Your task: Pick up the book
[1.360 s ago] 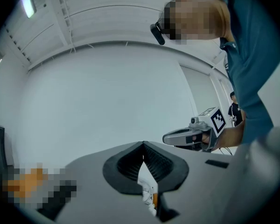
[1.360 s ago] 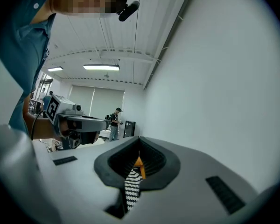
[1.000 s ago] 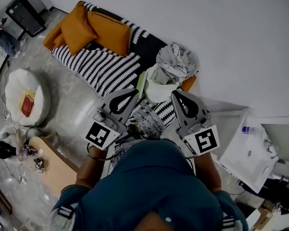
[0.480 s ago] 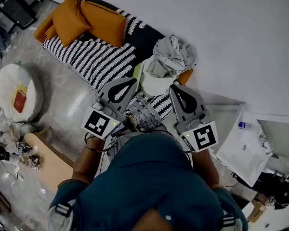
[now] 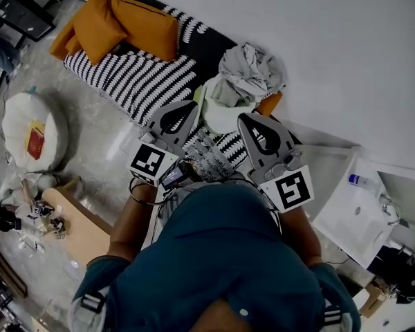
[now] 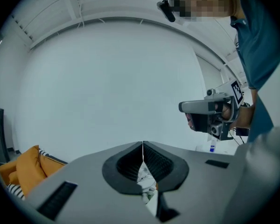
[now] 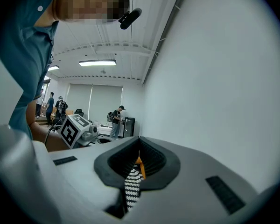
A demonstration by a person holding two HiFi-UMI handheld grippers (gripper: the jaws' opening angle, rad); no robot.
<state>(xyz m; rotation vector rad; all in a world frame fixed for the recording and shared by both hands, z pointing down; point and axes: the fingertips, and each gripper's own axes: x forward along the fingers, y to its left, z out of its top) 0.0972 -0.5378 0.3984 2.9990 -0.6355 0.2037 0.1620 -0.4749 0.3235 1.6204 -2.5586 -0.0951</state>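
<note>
Two claws reach forward in the head view, the left claw (image 5: 192, 106) and the right claw (image 5: 245, 118), both aimed at the striped sofa (image 5: 138, 81) near its heap of clothes (image 5: 249, 71). A flat red thing that I take for the book (image 5: 35, 144) lies on a white pouf (image 5: 17, 126), well apart from the sofa on its left, with its long axis running away from the person. That puts it far left of both claws, nearer the left hand. A thin green-edged slab (image 5: 201, 102) at the sofa's near edge could be a book instead; I cannot tell.

The left gripper view shows that claw's jaws together and empty, facing bare wall above the sofa.

The right gripper view shows that claw's jaws closed and empty too, with sofa stripes beyond.
</note>
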